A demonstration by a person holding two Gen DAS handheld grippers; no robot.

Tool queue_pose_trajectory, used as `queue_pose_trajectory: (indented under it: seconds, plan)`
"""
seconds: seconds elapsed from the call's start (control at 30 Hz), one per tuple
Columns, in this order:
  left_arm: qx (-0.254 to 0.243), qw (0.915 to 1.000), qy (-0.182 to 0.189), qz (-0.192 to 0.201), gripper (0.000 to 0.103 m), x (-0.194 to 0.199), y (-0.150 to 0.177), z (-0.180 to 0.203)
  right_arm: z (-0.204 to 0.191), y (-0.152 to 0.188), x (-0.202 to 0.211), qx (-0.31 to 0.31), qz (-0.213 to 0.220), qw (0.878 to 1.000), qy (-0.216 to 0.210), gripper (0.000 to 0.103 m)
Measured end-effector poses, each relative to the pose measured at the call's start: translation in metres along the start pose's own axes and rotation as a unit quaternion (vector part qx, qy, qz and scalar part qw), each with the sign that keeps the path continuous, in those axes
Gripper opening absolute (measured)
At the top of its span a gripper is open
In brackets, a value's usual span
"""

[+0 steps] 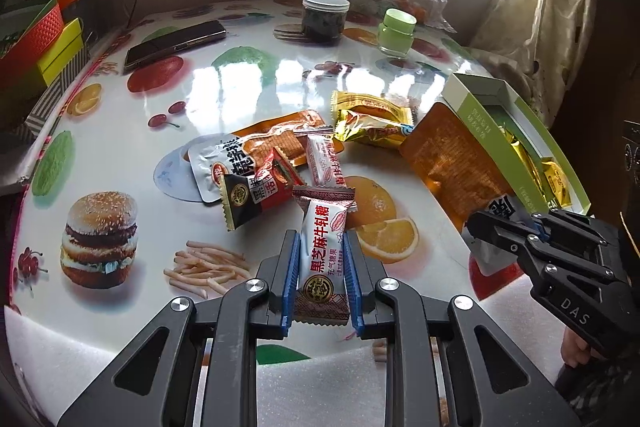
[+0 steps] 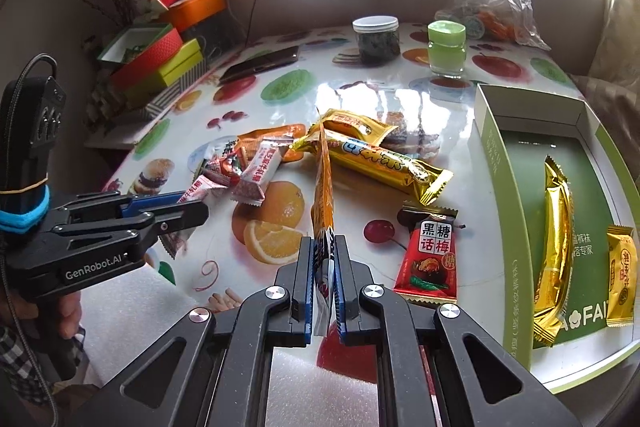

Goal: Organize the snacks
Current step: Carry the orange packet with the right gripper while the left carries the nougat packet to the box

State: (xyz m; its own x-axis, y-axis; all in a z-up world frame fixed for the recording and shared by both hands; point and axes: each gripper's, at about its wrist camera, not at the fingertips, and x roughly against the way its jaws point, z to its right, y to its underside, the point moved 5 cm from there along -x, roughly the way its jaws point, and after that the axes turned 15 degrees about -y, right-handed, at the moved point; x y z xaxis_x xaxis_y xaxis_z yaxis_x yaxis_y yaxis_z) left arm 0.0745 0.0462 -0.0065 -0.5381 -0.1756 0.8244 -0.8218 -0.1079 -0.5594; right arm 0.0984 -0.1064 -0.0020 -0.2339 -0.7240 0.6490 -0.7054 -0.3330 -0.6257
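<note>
white nougat bar (image 1: 322,259) between left fingers (image 1: 291,267)

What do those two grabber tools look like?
Both are black, angular linkages with silver bolts and ridged blue pads on the fingers. The left gripper says "GenRobot.AI" in white, with a blue band and a braided cable at its handle. The right gripper says "DAS". A checked sleeve shows by the left handle.
</note>
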Motion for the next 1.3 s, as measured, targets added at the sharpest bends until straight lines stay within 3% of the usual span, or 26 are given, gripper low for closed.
queue_pose_trajectory:
  seconds: [0.87, 1.3]
  plan:
    - [-0.044, 0.9966, 0.051, 0.047, 0.022, 0.035, -0.031, 0.058, 0.020, -0.007, 0.055, -0.028, 0.061, 0.997, 0.041, 0.009]
    - [-0.064, 0.9921, 0.086, 0.065, 0.023, 0.044, -0.059, 0.098, 0.048, -0.011, 0.095, -0.053, 0.099, 0.991, 0.077, 0.009]
